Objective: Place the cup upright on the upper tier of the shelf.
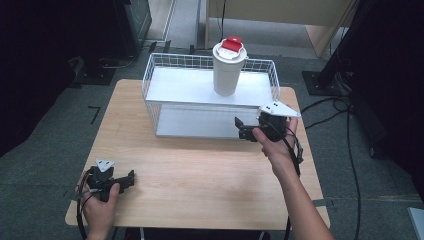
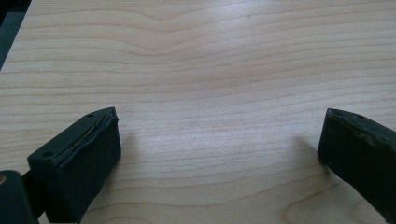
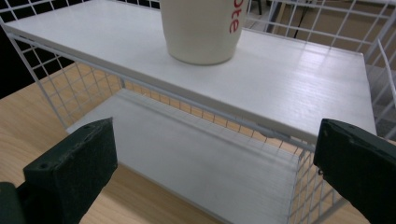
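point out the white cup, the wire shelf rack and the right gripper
white cup [image 1: 226, 75], high view, on the middle of its side wall
wire shelf rack [image 1: 175, 85], high view, on the bare upper shelf
right gripper [image 1: 241, 128], high view, midway between its fingertips

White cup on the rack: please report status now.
Right gripper open, empty, near rack front. Left gripper open on table. Cup upright on top shelf, untouched. Path clear.

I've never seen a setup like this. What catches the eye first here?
A tall white cup with a red-topped lid stands upright on the top shelf of a white wire rack at the far side of the wooden table. The right claw hovers open beside the rack's front right corner; the left claw sits open near the table's near left corner.
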Demonstrator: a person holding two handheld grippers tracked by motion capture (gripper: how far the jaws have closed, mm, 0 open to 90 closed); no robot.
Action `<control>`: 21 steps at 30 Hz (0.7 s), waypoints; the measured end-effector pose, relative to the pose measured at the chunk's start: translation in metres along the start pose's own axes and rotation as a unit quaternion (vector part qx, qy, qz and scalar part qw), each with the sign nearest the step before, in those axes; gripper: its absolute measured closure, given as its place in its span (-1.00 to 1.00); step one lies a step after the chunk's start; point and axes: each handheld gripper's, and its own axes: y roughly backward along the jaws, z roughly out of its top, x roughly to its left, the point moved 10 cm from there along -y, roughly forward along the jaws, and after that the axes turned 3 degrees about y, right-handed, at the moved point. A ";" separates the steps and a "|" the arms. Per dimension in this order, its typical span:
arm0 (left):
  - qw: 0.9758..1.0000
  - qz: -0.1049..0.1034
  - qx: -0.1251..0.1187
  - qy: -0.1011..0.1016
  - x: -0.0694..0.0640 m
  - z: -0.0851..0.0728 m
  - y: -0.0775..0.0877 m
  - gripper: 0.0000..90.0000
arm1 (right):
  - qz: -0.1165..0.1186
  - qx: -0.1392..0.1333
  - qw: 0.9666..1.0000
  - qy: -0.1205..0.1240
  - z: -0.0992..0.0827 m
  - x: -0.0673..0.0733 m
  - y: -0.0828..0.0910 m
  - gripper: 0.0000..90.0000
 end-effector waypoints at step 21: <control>1.000 -0.001 0.001 0.000 0.000 0.000 0.000 -1.00 | 0.004 0.031 0.999 -0.021 -0.094 -0.023 0.035 -1.00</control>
